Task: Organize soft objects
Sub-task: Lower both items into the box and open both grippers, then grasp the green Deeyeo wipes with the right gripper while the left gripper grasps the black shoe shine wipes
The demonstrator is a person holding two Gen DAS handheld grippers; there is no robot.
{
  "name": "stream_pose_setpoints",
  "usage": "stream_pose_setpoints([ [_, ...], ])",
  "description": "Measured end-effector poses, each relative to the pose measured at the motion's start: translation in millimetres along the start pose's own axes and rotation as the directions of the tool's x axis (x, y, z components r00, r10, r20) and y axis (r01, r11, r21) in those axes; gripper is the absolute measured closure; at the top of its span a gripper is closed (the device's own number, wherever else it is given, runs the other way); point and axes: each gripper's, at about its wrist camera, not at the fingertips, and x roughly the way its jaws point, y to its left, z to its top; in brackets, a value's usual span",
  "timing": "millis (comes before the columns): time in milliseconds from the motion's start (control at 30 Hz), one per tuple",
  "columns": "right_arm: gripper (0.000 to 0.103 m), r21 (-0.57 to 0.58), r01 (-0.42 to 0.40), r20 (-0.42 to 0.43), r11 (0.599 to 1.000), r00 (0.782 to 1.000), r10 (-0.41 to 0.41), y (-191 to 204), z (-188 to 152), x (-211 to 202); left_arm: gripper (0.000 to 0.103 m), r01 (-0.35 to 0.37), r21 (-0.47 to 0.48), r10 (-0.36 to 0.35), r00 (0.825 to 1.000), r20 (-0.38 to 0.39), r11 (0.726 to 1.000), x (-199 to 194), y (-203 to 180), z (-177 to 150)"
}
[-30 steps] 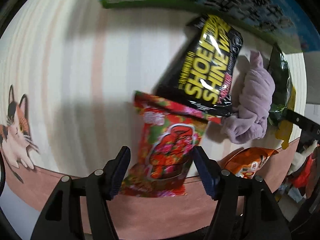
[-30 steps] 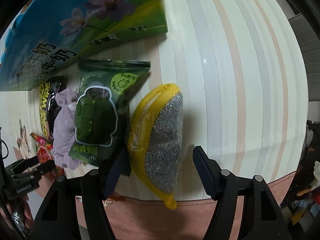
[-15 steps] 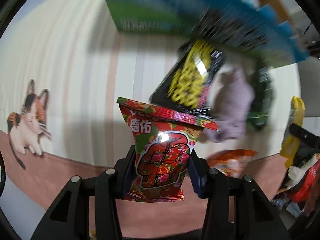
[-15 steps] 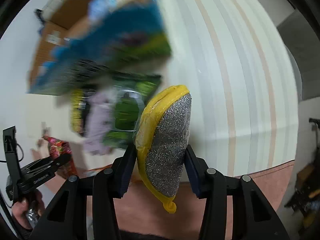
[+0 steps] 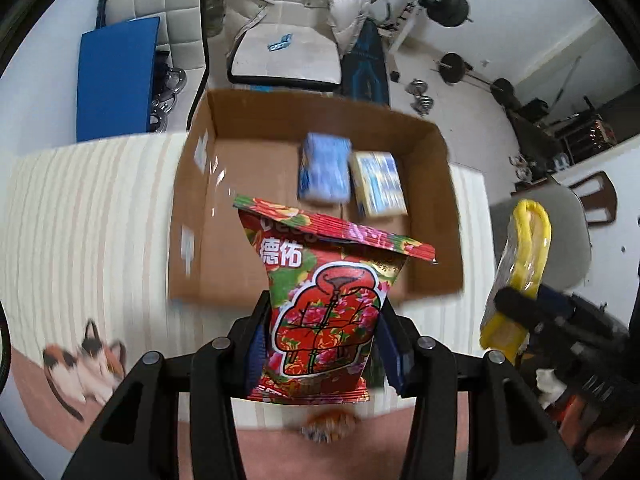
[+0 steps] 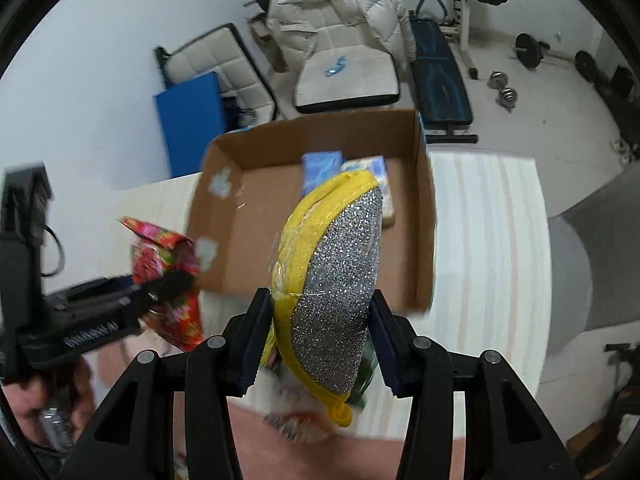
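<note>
My left gripper (image 5: 320,344) is shut on a red flowered snack packet (image 5: 324,304), held up in the air in front of an open cardboard box (image 5: 192,224). My right gripper (image 6: 318,344) is shut on a yellow and silver scouring pad (image 6: 336,280), likewise lifted before the same cardboard box (image 6: 424,216). In the left wrist view the scouring pad (image 5: 520,256) shows at the right edge. In the right wrist view the red packet (image 6: 168,276) and the left gripper show at the left, with a hand below them. Two blue packs (image 5: 324,168) lie inside the box.
The box stands on a striped tablecloth (image 5: 80,220) with a cat picture (image 5: 84,364). An orange packet (image 5: 328,428) lies blurred below the left gripper. Beyond the table are a chair with a white padded jacket (image 6: 336,8), a blue mat (image 5: 116,80), a weight bench (image 6: 440,84) and dumbbells.
Both grippers closed on their items and rose off the table. The view swung from the tabletop items up to the cardboard box and the room behind.
</note>
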Motion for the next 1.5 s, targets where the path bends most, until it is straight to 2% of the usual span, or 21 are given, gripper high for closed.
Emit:
stream_pose_setpoints([
  [67,0.053,0.006,0.043,-0.032,0.999,0.999,-0.043,5,21,29,0.058,0.015,-0.033,-0.016,0.999,-0.031,0.999,17,9,26],
  [167,0.053,0.035,0.101,-0.133,0.994,0.987,-0.096,0,40,84,0.058,0.015,-0.087,-0.024,0.995,-0.102,0.996,57,23,64],
  [267,0.053,0.066,0.126,-0.211,0.990,0.971,-0.110,-9,35,138,0.058,0.005,-0.120,-0.023,0.989,-0.146,0.993,100,35,92],
  [367,0.053,0.070,0.155,-0.265,0.985,0.955,-0.132,-15,32,170,0.058,-0.002,-0.144,-0.026,0.981,-0.190,0.990,133,42,113],
  [567,0.053,0.024,0.199,-0.300,0.980,0.936,-0.183,-12,34,205,0.058,-0.051,-0.150,0.013,0.970,-0.242,0.987,173,47,142],
  [733,0.053,0.020,0.195,-0.331,0.981,0.927,-0.177,-10,34,219,0.057,-0.082,-0.118,0.048,0.962,-0.269,0.990,192,43,157],
  [800,0.050,0.035,0.193,-0.348,0.980,0.922,-0.169,-11,35,227,0.057,-0.075,-0.103,0.043,0.957,-0.287,0.992,197,41,161],
  [867,0.048,0.054,0.183,-0.374,0.982,0.915,-0.150,-14,35,234,0.057,-0.080,-0.097,0.047,0.952,-0.302,0.992,195,40,161],
  [933,0.040,0.069,0.186,-0.376,0.980,0.915,-0.147,-16,35,234,0.056,-0.087,-0.091,0.056,0.952,-0.303,0.992,192,40,164],
  [1033,0.033,0.098,0.155,-0.367,0.983,0.924,-0.109,-20,36,232,0.042,-0.061,-0.077,0.038,0.964,-0.265,0.995,176,39,169],
  [1100,0.023,0.106,0.138,-0.353,0.985,0.931,-0.092,-18,38,224,0.021,-0.077,-0.062,0.061,0.973,-0.225,0.995,159,37,169],
  [1133,0.020,0.107,0.126,-0.344,0.986,0.935,-0.082,-17,39,221,0.018,-0.085,-0.056,0.072,0.976,-0.206,0.995,153,36,169],
  [1167,0.012,0.108,0.118,-0.336,0.987,0.939,-0.075,-17,40,219,0.014,-0.091,-0.046,0.081,0.979,-0.186,0.995,145,34,167],
  [1200,0.000,0.104,0.116,-0.324,0.988,0.943,-0.077,-13,41,213,0.011,-0.096,-0.031,0.089,0.982,-0.169,0.995,138,32,164],
  [1300,0.000,0.056,0.150,-0.276,0.987,0.953,-0.129,0,45,196,0.003,-0.123,-0.004,0.122,0.988,-0.100,0.992,117,28,152],
  [1500,0.000,0.024,0.163,-0.194,0.986,0.969,-0.155,6,41,160,0.002,-0.115,0.006,0.115,0.993,-0.020,0.993,85,29,107],
])
